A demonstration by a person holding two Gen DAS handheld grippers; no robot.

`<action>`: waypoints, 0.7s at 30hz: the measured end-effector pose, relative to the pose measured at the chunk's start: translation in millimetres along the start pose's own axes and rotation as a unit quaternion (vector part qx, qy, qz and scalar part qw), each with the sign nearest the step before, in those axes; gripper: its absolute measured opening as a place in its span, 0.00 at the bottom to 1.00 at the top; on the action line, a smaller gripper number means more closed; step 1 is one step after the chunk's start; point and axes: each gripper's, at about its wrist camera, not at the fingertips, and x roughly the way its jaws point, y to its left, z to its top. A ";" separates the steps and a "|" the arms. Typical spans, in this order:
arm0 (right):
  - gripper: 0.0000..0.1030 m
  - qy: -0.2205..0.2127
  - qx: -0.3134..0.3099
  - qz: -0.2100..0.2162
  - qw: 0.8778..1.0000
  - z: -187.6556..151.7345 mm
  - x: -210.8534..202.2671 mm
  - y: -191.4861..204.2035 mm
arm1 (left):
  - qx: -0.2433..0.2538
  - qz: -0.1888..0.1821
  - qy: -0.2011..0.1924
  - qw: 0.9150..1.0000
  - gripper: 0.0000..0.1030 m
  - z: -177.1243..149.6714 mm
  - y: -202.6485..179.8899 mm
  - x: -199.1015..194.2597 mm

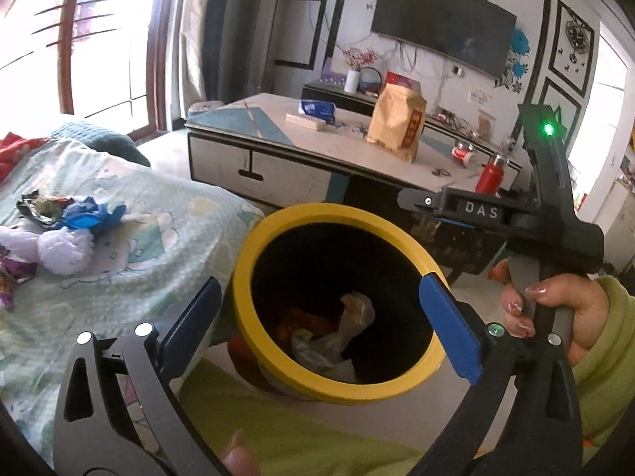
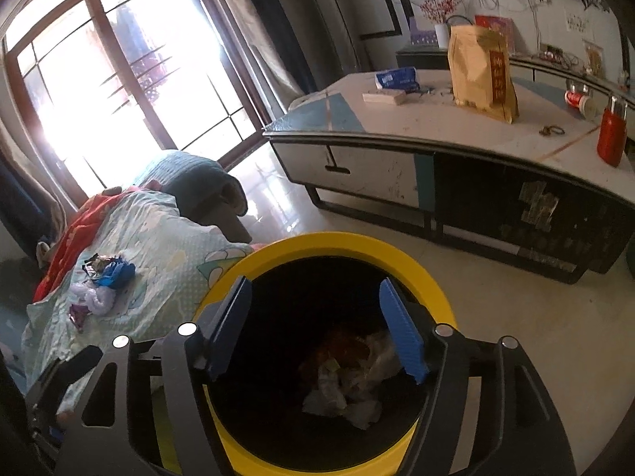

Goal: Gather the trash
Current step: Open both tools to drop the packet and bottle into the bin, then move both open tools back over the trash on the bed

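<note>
Both the left gripper [image 1: 329,313] and right gripper [image 2: 317,325] hang spread, empty, over the round yellow-rimmed black plastic bin [image 2: 432,277]. Crumpled wrappers [image 2: 341,380] lie inside. Beside the bin, more crinkled scraps [image 1: 67,226] sit on a quilted pale-green bedspread [image 1: 158,214].

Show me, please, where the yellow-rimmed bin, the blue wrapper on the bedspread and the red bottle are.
yellow-rimmed bin [image 2: 432,281]: right wrist view, far right of the rim.
blue wrapper [image 1: 89,214]: left wrist view, middle of the crumpled piece.
red bottle [image 2: 611,139]: right wrist view, mid-body.

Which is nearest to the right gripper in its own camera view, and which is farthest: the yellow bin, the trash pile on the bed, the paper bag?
1. Yellow bin, directly under the right gripper.
2. Trash pile, left, on the bed.
3. Paper bag, upper right, on the table.
</note>
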 end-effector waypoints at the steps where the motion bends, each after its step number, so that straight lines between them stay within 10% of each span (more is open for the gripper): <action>1: 0.66 -0.001 -0.002 0.000 1.000 -0.2 -0.8 1.3 | -0.002 0.002 -0.002 1.000 0.89 0.9 1.6 -0.6; 21: 0.73 -0.024 -0.068 0.012 0.997 -4.2 -16.2 51.3 | -0.026 0.062 -0.063 0.996 0.89 4.2 34.4 -42.3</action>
